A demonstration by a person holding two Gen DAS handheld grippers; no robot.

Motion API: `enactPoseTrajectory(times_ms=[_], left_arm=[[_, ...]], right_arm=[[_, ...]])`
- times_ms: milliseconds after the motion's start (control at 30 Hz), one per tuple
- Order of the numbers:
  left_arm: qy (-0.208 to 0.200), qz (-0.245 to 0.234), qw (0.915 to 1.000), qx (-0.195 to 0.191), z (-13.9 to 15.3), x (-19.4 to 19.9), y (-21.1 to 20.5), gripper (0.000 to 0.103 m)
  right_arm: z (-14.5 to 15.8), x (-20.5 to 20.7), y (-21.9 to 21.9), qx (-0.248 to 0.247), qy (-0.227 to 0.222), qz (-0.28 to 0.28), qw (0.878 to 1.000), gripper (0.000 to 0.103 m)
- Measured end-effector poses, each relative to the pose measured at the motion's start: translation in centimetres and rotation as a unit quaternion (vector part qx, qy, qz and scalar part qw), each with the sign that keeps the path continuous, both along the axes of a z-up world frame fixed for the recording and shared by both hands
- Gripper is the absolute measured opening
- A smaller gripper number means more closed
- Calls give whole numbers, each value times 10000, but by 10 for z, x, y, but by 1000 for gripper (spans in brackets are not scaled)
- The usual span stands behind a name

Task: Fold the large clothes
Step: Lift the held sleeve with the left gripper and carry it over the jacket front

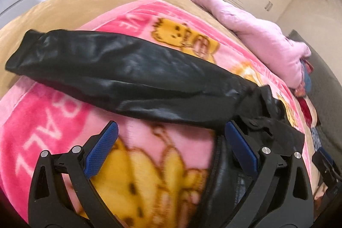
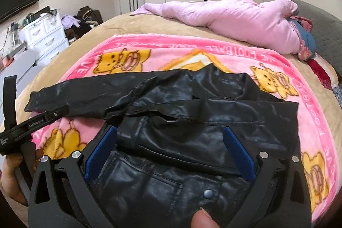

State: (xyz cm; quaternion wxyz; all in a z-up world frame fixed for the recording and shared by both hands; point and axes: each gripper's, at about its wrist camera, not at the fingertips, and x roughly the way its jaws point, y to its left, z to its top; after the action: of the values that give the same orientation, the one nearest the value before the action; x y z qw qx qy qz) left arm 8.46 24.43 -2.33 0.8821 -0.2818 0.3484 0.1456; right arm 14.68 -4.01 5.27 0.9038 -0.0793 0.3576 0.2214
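Black jacket (image 2: 181, 121) (sleeve outstretched) lies on pink blanket (image 2: 213, 46).

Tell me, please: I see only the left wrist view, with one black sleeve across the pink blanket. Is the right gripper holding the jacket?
Observer: No. The right gripper is open above the jacket body and pinches nothing.
Operator: Does the body lie flat?
Observer: Mostly. A snap button faces up, and one fold crosses the chest.
Operator: Where does my left gripper stand?
Observer: The left gripper is beside the outstretched sleeve, near its cuff end.
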Motion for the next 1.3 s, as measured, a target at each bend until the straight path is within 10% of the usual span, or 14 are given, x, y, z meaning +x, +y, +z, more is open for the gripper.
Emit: enactPoseTrajectory(times_ms=[467,767,1033,1067,1167,1300], left_arm=[[-130,778,9958,-463,-15,-20,69,93],[-592,1578,9755,-1413,-42,-39,126,93],[-839,2184,9623,-1388,-40,-31,157,91],[-840,2252,9616,-1324,-38,-30,157,88],[-785,2361,9619,-1133,-33,-30,157,26],[-1029,2287,9637,-919,-15,-38,143,8]], right_arm=[[-15,9,45,-80,206,350,9991,98],[-19,8,34,44,273,244,9993,98],[-19,10,-5,203,326,-203,9991,98],[-18,10,-13,247,353,-282,9987,98],[-17,9,-30,313,357,-450,9979,98],[-15,10,-52,352,330,-664,9966,98]])
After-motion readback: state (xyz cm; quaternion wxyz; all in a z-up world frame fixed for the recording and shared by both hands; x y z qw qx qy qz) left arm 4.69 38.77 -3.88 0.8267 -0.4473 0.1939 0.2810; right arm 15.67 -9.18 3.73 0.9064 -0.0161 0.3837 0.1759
